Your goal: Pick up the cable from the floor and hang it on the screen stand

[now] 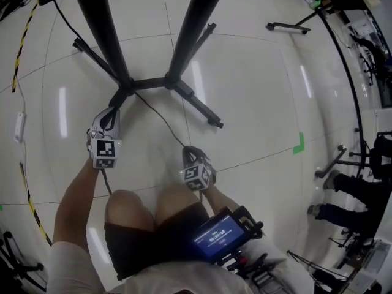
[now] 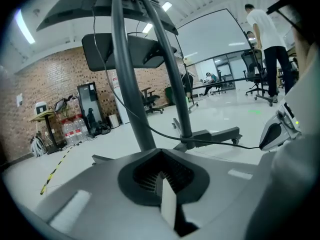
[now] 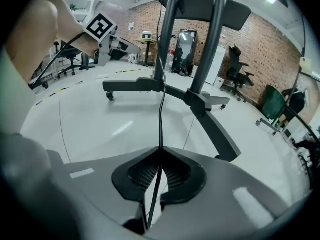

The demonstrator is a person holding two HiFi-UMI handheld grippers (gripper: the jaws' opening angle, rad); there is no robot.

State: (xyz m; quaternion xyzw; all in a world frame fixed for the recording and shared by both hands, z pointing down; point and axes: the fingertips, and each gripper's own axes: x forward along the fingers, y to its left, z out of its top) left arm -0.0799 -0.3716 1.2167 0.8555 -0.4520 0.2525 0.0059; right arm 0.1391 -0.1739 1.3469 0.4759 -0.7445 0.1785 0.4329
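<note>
**Cable (image 3: 161,109) gripped, hanging not yet done**

The right gripper (image 3: 160,154) had its fingers clenched on the thin black cable. The cable passed between them and ran out ahead in a fairly straight line toward the screen stand (image 1: 150,83). In the head view that run was clear of the floor (image 1: 257,103), stretched between the gripper and the hub of the stand's base. The left gripper (image 2: 160,154) had its fingers pressed together, and its own view showed no cable between them (a dark strand hung below it in the head view, but I could not tell whether it was pinched).

By my judgement the pick-up was done and the carry to the stand was the step in hand. The next move called for lifting the slack to a bracket or crossbar high on the stand and draping it there so that its own weight held it. The right fingers should not let go before it was draped.

The cable looked slim, round and rubbery, limp enough to curve. The stand was matt black, with two slanted round tubes rising from a hub and flat legs spreading out, some on castors. The floor was pale glossy tile that mirrored the ceiling lights and was probably slick.
</note>
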